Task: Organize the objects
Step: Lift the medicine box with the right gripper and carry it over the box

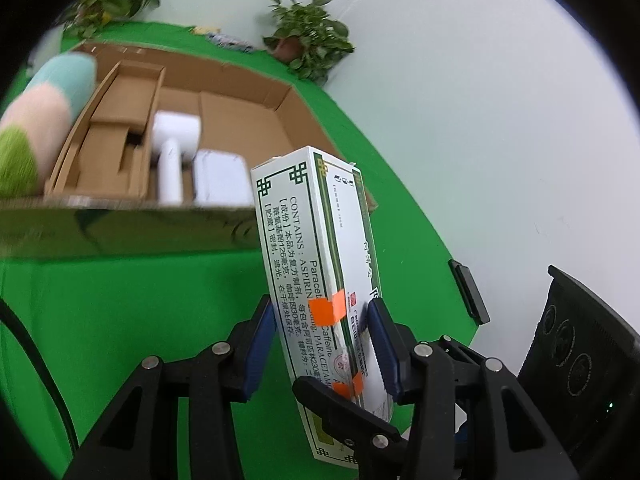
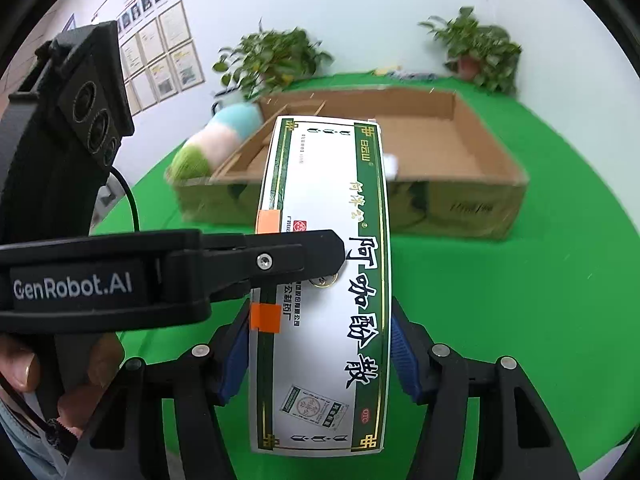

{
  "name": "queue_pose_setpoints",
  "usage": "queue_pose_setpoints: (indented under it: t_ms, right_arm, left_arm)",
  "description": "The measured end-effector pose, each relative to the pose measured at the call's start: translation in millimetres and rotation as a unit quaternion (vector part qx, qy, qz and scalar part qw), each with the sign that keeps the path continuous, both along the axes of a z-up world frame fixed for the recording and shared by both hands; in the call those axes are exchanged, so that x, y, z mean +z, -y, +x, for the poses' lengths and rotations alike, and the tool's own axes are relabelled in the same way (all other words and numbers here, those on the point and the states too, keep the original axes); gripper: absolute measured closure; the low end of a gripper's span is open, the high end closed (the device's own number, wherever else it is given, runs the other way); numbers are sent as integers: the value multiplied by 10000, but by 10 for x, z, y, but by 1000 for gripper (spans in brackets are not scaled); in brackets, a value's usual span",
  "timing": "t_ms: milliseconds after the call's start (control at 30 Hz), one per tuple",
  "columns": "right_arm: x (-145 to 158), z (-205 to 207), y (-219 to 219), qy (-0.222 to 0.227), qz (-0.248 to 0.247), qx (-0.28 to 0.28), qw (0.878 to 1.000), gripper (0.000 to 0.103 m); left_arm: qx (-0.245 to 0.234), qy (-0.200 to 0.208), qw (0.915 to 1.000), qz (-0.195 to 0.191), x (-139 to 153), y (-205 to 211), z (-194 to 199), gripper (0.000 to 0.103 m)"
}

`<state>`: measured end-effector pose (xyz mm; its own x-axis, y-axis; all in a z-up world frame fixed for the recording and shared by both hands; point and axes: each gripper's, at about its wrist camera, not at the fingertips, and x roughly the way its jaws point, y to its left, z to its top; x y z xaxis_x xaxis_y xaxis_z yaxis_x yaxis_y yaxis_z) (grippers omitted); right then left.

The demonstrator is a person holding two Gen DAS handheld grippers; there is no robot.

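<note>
Both claws are on the same medicine box [image 2: 320, 280] here, and it is up off the green desk [image 2: 500, 300]. The right claw [image 2: 320, 360] sits partly closed with its blue pads pressed against the two long edges of the box, the broad printed face turned up to its camera. The left claw [image 1: 326, 344] has the box too, partly closed across the thinner dimension: in its own view the right pad presses one face, while the left pad looks to be at the other, though a sliver of green shows there and full contact cannot be confirmed. From the right wrist view, one black finger [image 2: 296, 256] of that left claw reaches in from the left and lies over the top of the box. Now the key relation: the box's long axis runs straight away from both claws, its far end pointing at the cardboard tray [image 2: 480, 200] just beyond it on the desk. White packages [image 1: 218, 176] already lie inside the tray, and a pastel plush toy [image 1: 44, 112] rests against its left side. Neither hand looks nearer; the box would likely go forward, lengthwise, over the tray's near wall.
</note>
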<state>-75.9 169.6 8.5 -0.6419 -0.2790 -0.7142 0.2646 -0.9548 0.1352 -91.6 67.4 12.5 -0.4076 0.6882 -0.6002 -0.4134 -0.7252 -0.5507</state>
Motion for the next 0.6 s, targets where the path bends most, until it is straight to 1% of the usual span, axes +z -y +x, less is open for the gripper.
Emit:
queue_pose_setpoints:
  t_ms: [67, 167, 233, 333, 433, 600]
  right_arm:
    - [120, -56, -56, -128, -3, -103, 9999, 45]
    - [336, -151, -156, -361, -2, -251, 9990, 45]
    - [473, -231, -211, -467, -6, -314, 9984, 45]
    - [696, -458, -294, -554, 29, -361, 9978, 45]
    - [872, -768, -329, -546, 84, -389, 9977, 45]
    - [1137, -1352, -389, -315, 97, -314, 9990, 45]
  left_arm:
    - [-101, -186, 9998, -12, 171, -110, -108, 58]
    - [-199, -351, 9992, 19, 391, -209, -267, 58]
    - [-258, -427, 9988, 16, 496, -278, -404, 58]
    - [-344, -478, 9983, 47, 697, -387, -657, 58]
    - [-333, -443, 9984, 59, 810, -475, -836, 58]
    - [-292, -325, 9990, 54, 950, -683, -1285, 58]
